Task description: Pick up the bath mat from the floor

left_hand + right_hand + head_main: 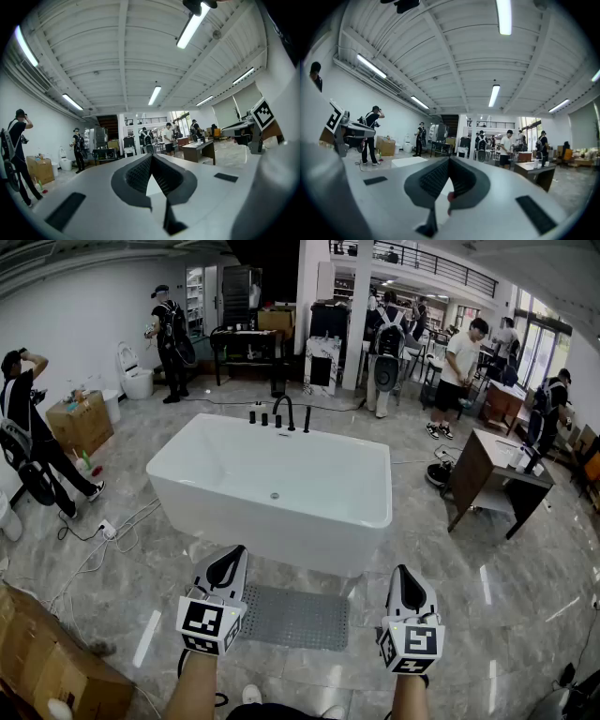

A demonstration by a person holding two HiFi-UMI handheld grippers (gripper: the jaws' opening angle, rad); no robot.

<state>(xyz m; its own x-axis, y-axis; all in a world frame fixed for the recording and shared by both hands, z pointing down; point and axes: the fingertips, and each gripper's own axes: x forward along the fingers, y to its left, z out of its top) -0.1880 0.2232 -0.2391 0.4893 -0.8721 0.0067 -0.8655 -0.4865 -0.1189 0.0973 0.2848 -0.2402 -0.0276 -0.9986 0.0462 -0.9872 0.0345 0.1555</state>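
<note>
A grey bath mat (298,617) lies flat on the marble floor, right in front of the white bathtub (274,486). My left gripper (228,565) hovers over the mat's left end and my right gripper (406,586) is held just past its right end; both point up and forward. In the left gripper view the left gripper (151,159) has its jaws pressed together on nothing. The right gripper view shows the right gripper (449,163) likewise shut and empty. Neither gripper view shows the mat.
Black taps (281,414) stand on the tub's far rim. A brown desk (491,476) is at the right, cardboard boxes (49,664) at the lower left, cables (94,549) on the floor at left. Several people stand around the hall.
</note>
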